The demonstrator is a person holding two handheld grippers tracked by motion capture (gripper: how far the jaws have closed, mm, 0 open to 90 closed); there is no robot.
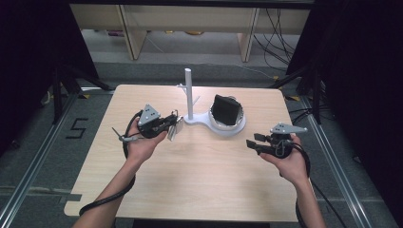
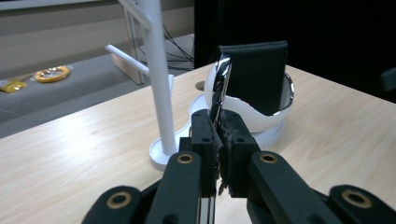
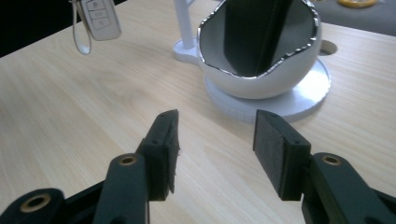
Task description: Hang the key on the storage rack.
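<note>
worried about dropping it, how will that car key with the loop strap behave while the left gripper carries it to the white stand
The car key looks small, so probably light. Its chrome edge seems glossy, so it could slip, though the left gripper is shut on it. The loop strap hangs limp, so it will likely swing and could snag on the white stand.

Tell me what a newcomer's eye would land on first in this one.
First, the white stand at the table's far middle: a slim post with side pegs joined to a white bowl holding an upright black wallet. Next, the left gripper, just left of the post, shut on a car key fob with a loop strap. The right gripper hangs open over the table's right side, nothing between its fingers.
</note>
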